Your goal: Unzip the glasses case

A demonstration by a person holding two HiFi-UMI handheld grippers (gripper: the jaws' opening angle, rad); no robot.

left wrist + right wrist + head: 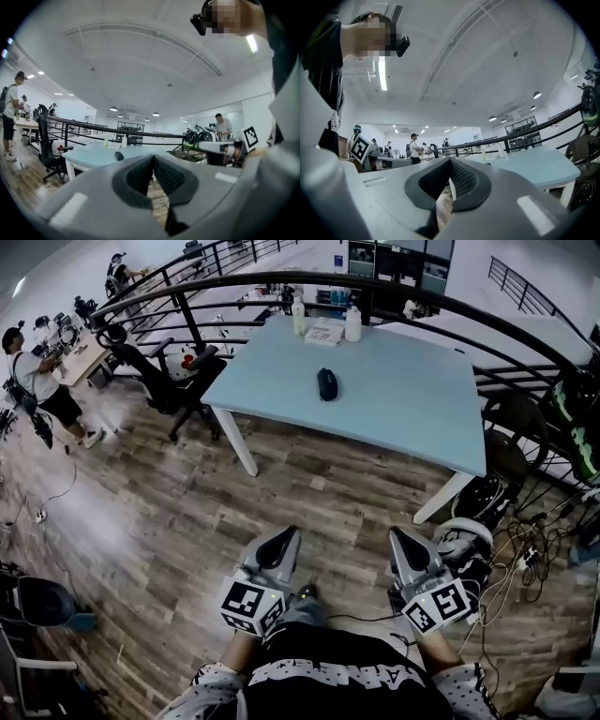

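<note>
The black glasses case point(326, 383) lies zipped near the middle of the pale blue table point(394, 418), far ahead of both grippers. In the left gripper view the glasses case point(119, 155) shows as a small dark lump on the table point(91, 157). My left gripper point(284, 538) and right gripper point(400, 538) hang side by side over the wooden floor, well short of the table, both shut and empty. Seen in its own view, the left gripper point(153, 157) has its pads touching, and so does the right gripper point(450, 161). The right gripper view does not show the case.
Two bottles point(298, 317) point(353, 324) and a white packet point(324, 334) stand at the table's far edge. A black office chair point(155, 371) is left of the table, a curved black railing point(525, 329) behind it. Cables point(525, 563) litter the floor at right. A person point(37, 381) stands far left.
</note>
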